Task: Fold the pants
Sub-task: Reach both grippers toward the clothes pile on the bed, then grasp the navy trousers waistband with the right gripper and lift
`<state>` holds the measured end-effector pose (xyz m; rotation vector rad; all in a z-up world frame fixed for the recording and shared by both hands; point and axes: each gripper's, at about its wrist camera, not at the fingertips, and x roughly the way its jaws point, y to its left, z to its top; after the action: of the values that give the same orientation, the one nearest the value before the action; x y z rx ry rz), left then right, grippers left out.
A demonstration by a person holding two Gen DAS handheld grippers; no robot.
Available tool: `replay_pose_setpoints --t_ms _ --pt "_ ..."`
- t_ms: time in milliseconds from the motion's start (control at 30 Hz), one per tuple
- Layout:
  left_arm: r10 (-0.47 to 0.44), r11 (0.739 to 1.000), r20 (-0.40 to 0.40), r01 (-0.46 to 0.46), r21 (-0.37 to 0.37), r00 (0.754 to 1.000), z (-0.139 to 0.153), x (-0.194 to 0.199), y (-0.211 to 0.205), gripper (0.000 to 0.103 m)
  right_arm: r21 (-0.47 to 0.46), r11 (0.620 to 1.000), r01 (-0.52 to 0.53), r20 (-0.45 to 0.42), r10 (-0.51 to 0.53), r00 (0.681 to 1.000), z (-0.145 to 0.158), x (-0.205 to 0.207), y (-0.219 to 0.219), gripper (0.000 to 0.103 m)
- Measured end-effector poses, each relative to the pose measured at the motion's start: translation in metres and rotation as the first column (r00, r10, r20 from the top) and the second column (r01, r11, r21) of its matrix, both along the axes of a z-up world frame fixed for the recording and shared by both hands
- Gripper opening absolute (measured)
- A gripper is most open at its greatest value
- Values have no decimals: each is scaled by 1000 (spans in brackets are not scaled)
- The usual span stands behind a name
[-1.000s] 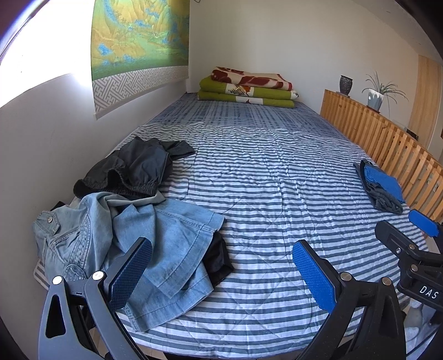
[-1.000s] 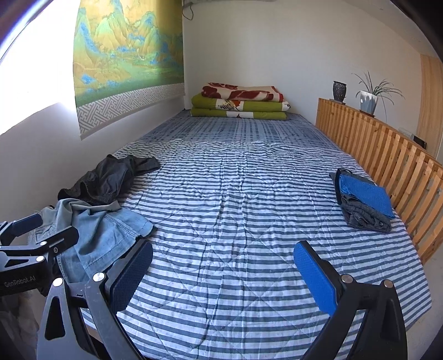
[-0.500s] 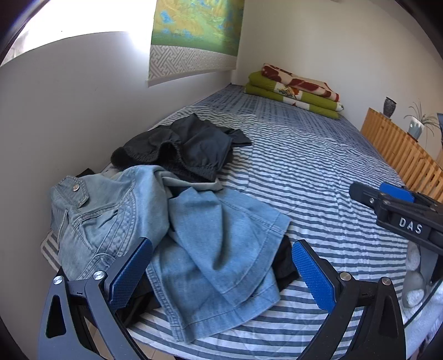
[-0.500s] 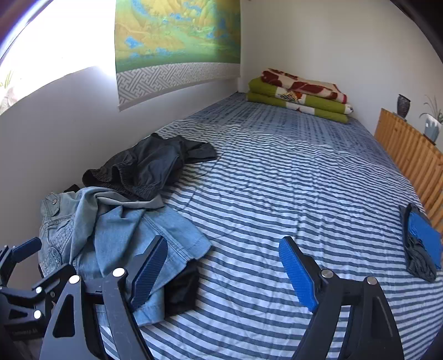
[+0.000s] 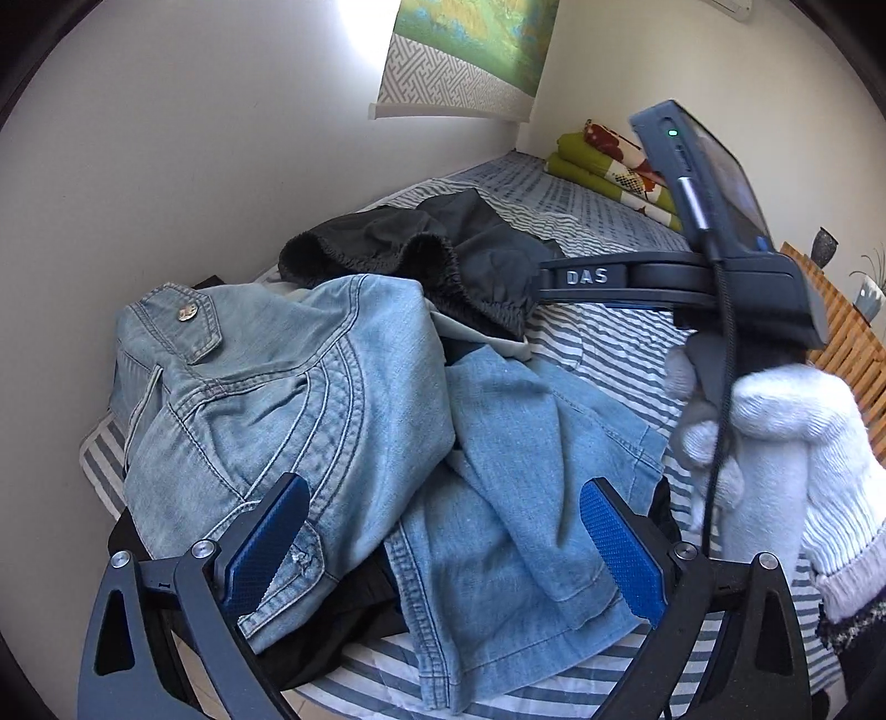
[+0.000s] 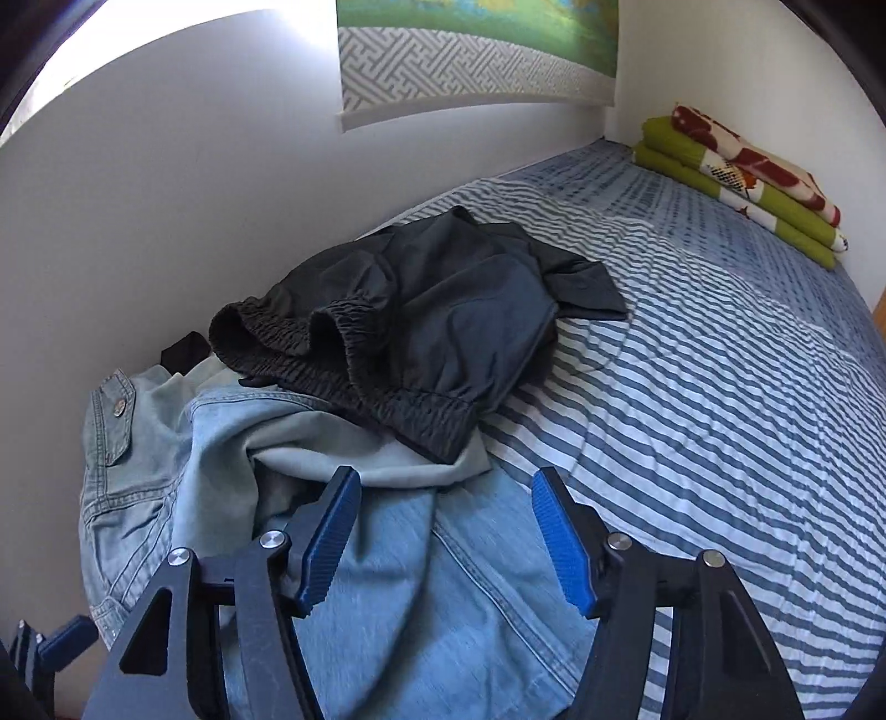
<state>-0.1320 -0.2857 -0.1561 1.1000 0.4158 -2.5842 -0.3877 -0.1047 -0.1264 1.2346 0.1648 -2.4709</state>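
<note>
Crumpled light blue denim pants (image 5: pixel 343 399) (image 6: pixel 387 581) lie in a heap at the near left corner of the striped bed (image 5: pixel 609 338) (image 6: pixel 692 387). Dark grey pants (image 5: pixel 443 260) (image 6: pixel 421 315) with an elastic waistband lie bunched just beyond, partly on the denim. My left gripper (image 5: pixel 443 543) hangs open just over the denim, nothing between its blue pads. My right gripper (image 6: pixel 448 531) is open too, low over the denim near a pale grey fabric fold (image 6: pixel 376 448). In the left wrist view, the right gripper's body is held by a white-gloved hand (image 5: pixel 775 437).
A white wall (image 6: pixel 194 221) runs close along the left of the bed, with a hanging scroll painting (image 6: pixel 476 50). Folded green and red blankets (image 6: pixel 742 177) sit at the far end. A wooden slatted rail (image 5: pixel 853 354) with a vase (image 5: pixel 824 246) borders the right side.
Both grippers have swung left and come down close over the denim pile, which now fills the near view. The folded clothes by the wooden rail have left the frames. Both stay open.
</note>
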Motion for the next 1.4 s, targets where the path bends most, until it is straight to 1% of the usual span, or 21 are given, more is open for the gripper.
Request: replay_pose_setpoints --t_ms 100,200,233,300,367,400,433,467,500,567,633,733,800,867,933,1067,1200,1233,1300,1400 --pt "14 1000 4 -14 10 1000 -5 -1 -10 100 -11 1000 -22 53 23 998 -17 -24 -26 60" --pt "28 999 7 -28 19 1000 -9 -2 -20 100 -6 1000 -16 80 17 997 -30 -47 -51 60" --pt "32 999 9 -32 21 999 -10 -2 -23 100 3 1000 -21 81 21 996 -34 -54 -58 60" --pt "39 999 13 -39 24 999 -13 -4 -28 100 53 998 -21 61 18 998 -39 -64 -72 59" --pt "47 999 19 -47 26 999 -16 -5 -32 100 99 995 -19 54 14 998 -46 -74 -81 48" --pt "50 998 21 -51 28 999 -17 -5 -34 99 113 993 -18 64 11 998 -50 -80 -83 37" --pt "55 998 22 -55 28 998 -17 -4 -36 98 119 993 -16 76 7 997 -54 -86 -83 19" --pt "60 998 23 -60 25 998 -18 -4 -37 97 124 992 -14 87 3 996 -55 -91 -84 9" --pt "66 998 22 -66 22 998 -17 -4 -39 97 135 991 -13 89 1 996 -55 -93 -83 4" --pt "76 997 19 -77 21 997 -16 -2 -43 96 157 988 3 38 -10 999 -45 -91 -81 4" --pt "86 996 12 -87 18 996 -12 0 -45 96 169 985 25 -26 -21 999 -27 -85 -72 4" --pt "91 996 4 -91 9 996 -5 3 -43 96 164 984 72 -114 -54 992 4 -72 -50 4" --pt "84 996 -4 -84 6 996 1 7 -39 94 141 986 88 -133 -69 989 19 -71 -36 4" --pt "83 996 -17 -83 -12 996 9 14 -35 94 134 983 124 -188 -98 977 37 -60 -19 3" --pt "85 996 -22 -85 -21 996 14 19 -34 94 129 977 172 -271 -132 954 60 -45 4 3" --pt "86 996 -45 -87 -26 995 28 28 -26 94 54 973 225 -328 -196 924 104 -3 62 3" --pt "45 997 -70 -49 -51 997 41 33 -2 94 26 953 302 -427 -263 865 144 59 122 3" --pt "30 998 -72 -34 -58 997 42 33 5 94 16 952 304 -427 -269 863 151 74 137 3" --pt "-16 998 -67 11 -63 998 45 32 23 93 -4 948 318 -396 -294 870 160 98 168 3" --pt "-100 993 -62 96 -68 993 43 27 58 93 -9 935 354 -370 -332 868 160 140 209 3"
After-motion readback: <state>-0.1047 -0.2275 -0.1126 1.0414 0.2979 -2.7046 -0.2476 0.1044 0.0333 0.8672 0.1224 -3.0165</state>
